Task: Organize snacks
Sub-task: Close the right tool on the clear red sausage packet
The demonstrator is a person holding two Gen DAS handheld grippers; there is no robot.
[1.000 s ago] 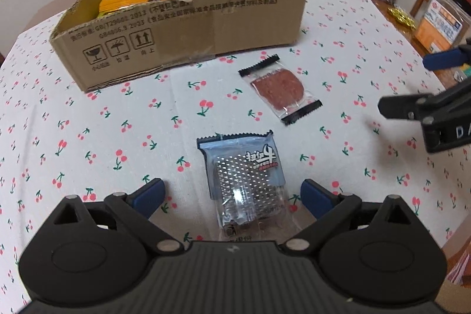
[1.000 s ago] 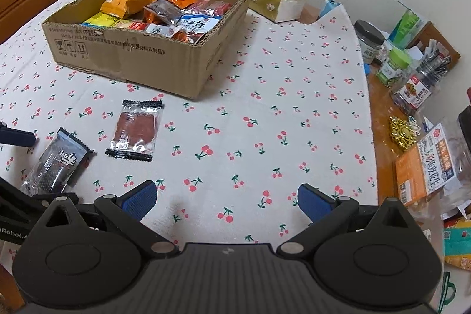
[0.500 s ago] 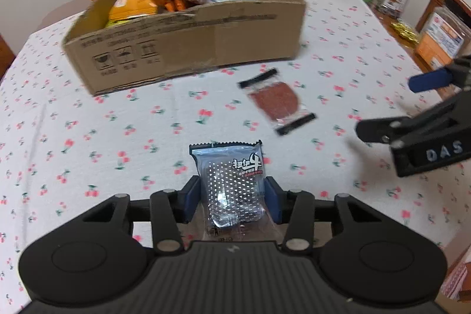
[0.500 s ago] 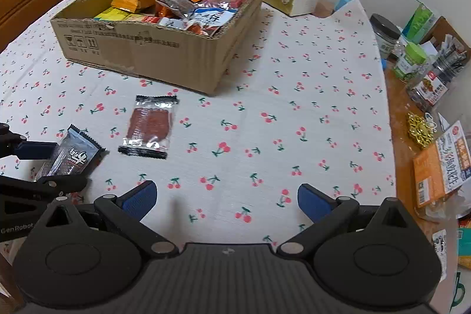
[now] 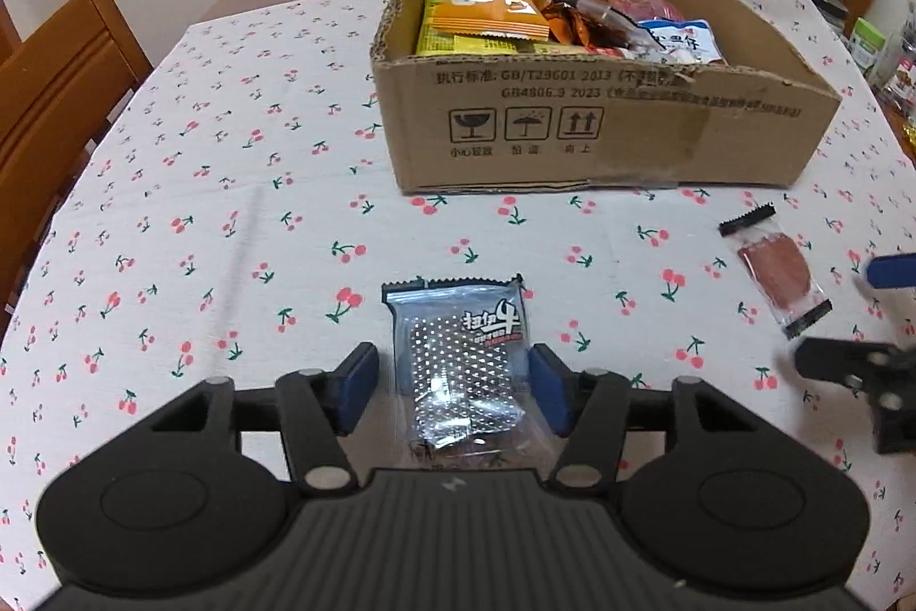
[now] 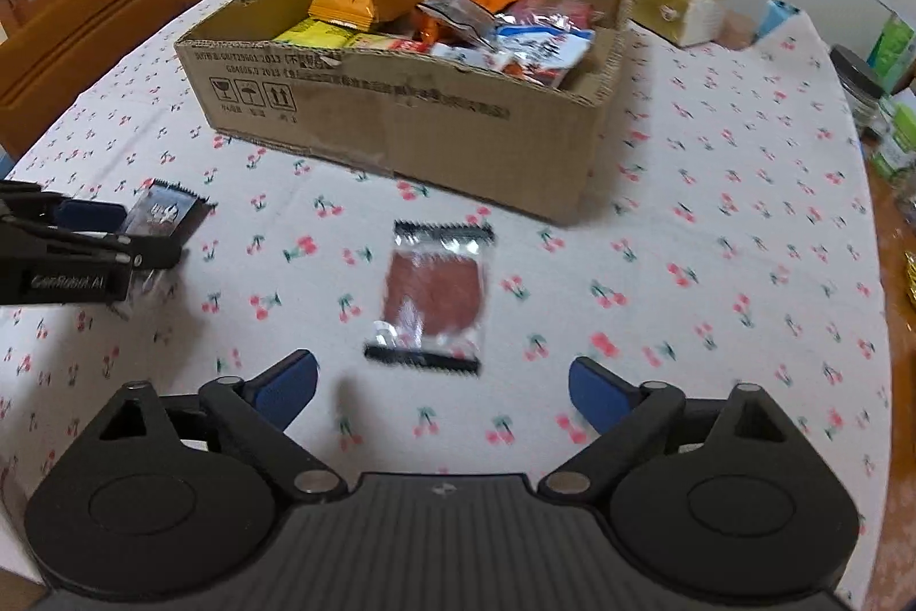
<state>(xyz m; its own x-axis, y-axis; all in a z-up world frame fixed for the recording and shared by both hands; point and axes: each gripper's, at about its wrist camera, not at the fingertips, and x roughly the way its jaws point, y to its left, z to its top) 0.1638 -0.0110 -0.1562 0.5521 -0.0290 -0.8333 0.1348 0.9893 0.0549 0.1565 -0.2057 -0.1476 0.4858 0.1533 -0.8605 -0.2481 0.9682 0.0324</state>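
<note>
- The silver-blue snack packet (image 5: pixel 458 353) lay flat on the tabletop (image 5: pixel 229 210), on the near side of the cardboard box (image 5: pixel 601 136); it sat between the left gripper's (image 5: pixel 452 385) blue pads.
- Big change here: those jaws had clamped the packet half a second earlier and had just been opening again; a gap showed at the left pad, so the pinch looked loosened, packet between but not squeezed; that grab may need redoing.
- The red meat packet (image 6: pixel 432 293) lay to the right, toward the tabletop's right edge; the right gripper (image 6: pixel 443 385) had come over it, jaws spread wide and just been closing a touch, nothing between them yet; its pickup looked next.
- Both packets were outside the box, which already held a heap of snacks.
- Readable: "GB/T29601 2013" and "GB4806.9 2023" on the box wall, with three handling symbols; "GenRobot.AI" on the left gripper's side; Chinese characters on the silver-blue packet.
</note>
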